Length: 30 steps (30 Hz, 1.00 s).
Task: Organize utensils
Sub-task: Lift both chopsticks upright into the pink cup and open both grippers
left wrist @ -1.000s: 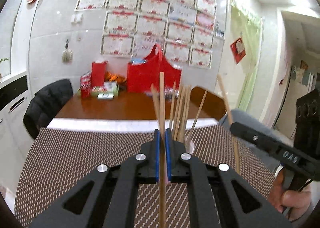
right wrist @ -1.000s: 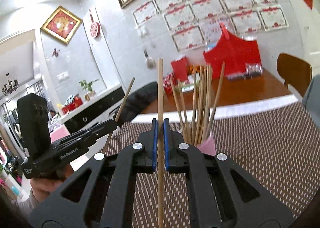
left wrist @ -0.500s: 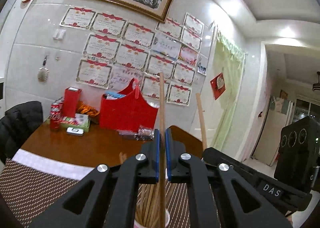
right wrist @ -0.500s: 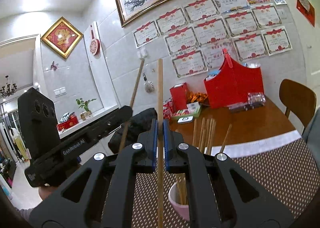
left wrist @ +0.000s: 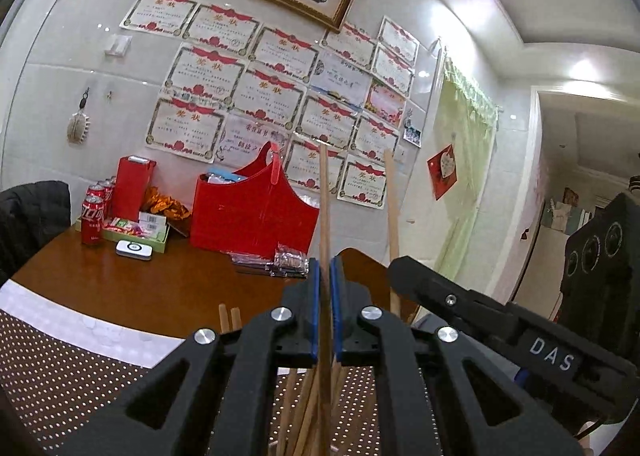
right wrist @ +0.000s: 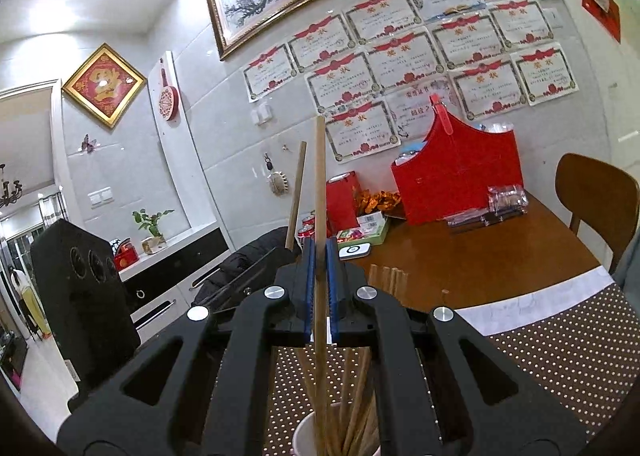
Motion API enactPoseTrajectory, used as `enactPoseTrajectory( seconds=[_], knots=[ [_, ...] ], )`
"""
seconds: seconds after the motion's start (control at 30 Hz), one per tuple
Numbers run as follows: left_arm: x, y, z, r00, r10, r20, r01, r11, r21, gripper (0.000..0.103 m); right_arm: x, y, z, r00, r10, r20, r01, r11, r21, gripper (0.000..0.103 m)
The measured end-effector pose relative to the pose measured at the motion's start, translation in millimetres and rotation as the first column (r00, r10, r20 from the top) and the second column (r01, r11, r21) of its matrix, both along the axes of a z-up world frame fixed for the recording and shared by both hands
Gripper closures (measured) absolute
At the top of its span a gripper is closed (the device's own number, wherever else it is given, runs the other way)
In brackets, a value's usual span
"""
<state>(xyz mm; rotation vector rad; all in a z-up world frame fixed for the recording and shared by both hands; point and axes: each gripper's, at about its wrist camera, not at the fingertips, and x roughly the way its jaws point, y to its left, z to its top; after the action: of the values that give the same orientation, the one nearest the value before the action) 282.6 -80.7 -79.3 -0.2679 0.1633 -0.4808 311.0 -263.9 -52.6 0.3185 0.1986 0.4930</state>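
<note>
Wooden chopstick (left wrist: 325, 215) standing upright, being clenched between blue pads of left gripper (left wrist: 325, 308) | right gripper (right wrist: 320, 288) clamping second chopstick (right wrist: 319, 195), its lower end dipping into white cup (right wrist: 301, 438) | cup holding bundle of chopsticks (right wrist: 352, 408), sitting on dotted brown mat (right wrist: 560, 368).

A long, pale wooden chopstick (left wrist: 324, 215) stands upright, and a second matching wooden chopstick (right wrist: 319, 191) likewise. Beneath them, a pink round cup (right wrist: 304, 434) on the dotted brown mat holds a bundle of similar wooden chopsticks (right wrist: 352, 412), leaning loosely.
</note>
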Motion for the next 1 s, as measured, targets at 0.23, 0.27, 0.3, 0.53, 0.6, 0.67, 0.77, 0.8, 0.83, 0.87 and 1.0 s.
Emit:
enactPoseTrajectory(
  seconds=[0.23, 0.27, 0.3, 0.53, 0.6, 0.67, 0.77, 0.8, 0.83, 0.87, 1.0],
  knots=[
    [7.7, -2.8, -20.3, 1.000, 0.018, -0.016, -0.018, 1.000, 0.003, 0.097, 10.9, 2.4, -19.6, 1.000, -0.002, -0.014, 0.001, 1.000, -0.007, 0.097],
    [7.6, -3.2, -22.3, 1.000, 0.020, -0.016, -0.020, 1.000, 0.004, 0.097, 11.6, 3.4, -21.8, 1.000, 0.000, -0.017, 0.000, 1.000, -0.011, 0.097],
    [7.6, -3.7, -24.4, 1.000, 0.021, -0.017, -0.021, 1.000, 0.006, 0.097, 11.7, 3.9, -23.2, 1.000, -0.001, -0.017, 0.001, 1.000, -0.012, 0.097],
    [6.3, -4.5, -36.8, 0.999, 0.029, -0.025, -0.029, 1.000, 0.010, 0.097, 12.9, 7.6, -29.7, 1.000, -0.004, -0.017, 0.003, 1.000, -0.023, 0.097],
    [6.7, -3.9, -39.1, 0.999, 0.030, -0.028, -0.030, 0.999, 0.010, 0.097, 13.4, 8.7, -31.2, 1.000, -0.003, -0.019, 0.002, 1.000, -0.029, 0.097],
    [6.2, -4.1, -41.3, 0.999, 0.028, -0.032, -0.028, 1.000, 0.014, 0.097, 14.0, 9.1, -32.4, 1.000, -0.002, -0.024, 0.002, 0.999, -0.033, 0.097],
    [3.4, -3.6, -43.1, 0.999, 0.029, -0.038, -0.028, 0.999, 0.022, 0.097, 12.8, 7.1, -34.5, 0.999, -0.005, -0.043, 0.004, 1.000, -0.031, 0.095],
    [1.6, -2.8, -42.1, 0.999, 0.030, -0.038, -0.029, 0.999, 0.024, 0.096, 11.2, 5.2, -34.4, 0.998, -0.003, -0.055, 0.001, 1.000, -0.026, 0.092],
    [-2.6, -0.9, -40.4, 0.999, 0.036, -0.031, -0.035, 0.999, 0.028, 0.088, 9.2, 3.7, -33.2, 0.998, -0.008, -0.055, 0.007, 1.000, -0.024, 0.071],
    [-7.2, 1.0, -38.3, 0.999, 0.045, -0.021, -0.044, 0.998, 0.033, 0.070, 5.7, 2.0, -31.7, 0.999, -0.017, -0.050, 0.016, 1.000, -0.022, 0.030],
    [-26.1, 8.6, -25.5, 0.996, 0.088, 0.014, -0.088, 0.994, 0.065, 0.039, -17.7, -7.0, -19.3, 0.999, -0.052, 0.004, 0.052, 0.999, 0.000, 0.016]
  ],
)
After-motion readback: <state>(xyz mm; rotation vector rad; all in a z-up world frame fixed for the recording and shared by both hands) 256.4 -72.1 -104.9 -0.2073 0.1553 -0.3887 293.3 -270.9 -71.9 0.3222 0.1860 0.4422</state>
